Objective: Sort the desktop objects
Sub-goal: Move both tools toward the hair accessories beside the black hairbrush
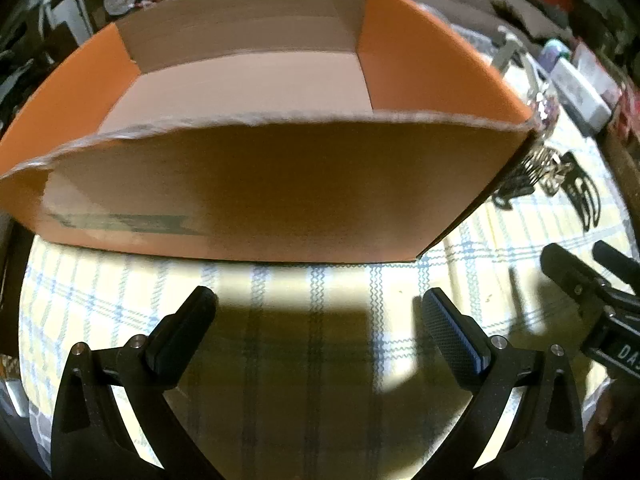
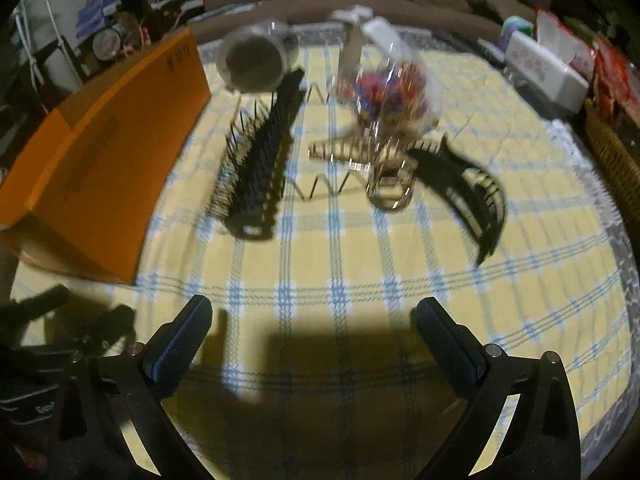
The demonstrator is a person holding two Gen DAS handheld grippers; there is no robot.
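Note:
An open orange cardboard box (image 1: 256,196) stands close in front of my left gripper (image 1: 316,312), which is open and empty above the checked cloth. The box shows empty inside; it also stands at the left of the right wrist view (image 2: 100,160). My right gripper (image 2: 312,320) is open and empty. Ahead of it lie a black spiky hairbrush (image 2: 260,160), a gold hair claw (image 2: 372,160), a black hair claw (image 2: 468,188), a clear jar of colourful small items (image 2: 388,88) and a tipped clear jar (image 2: 256,60). The black claw shows in the left wrist view (image 1: 576,192).
A yellow and blue checked tablecloth (image 2: 360,264) covers the table. A white tissue box (image 2: 548,72) and red packets (image 2: 612,72) sit at the far right edge. A wicker basket (image 2: 616,160) stands at the right. A sofa lies behind.

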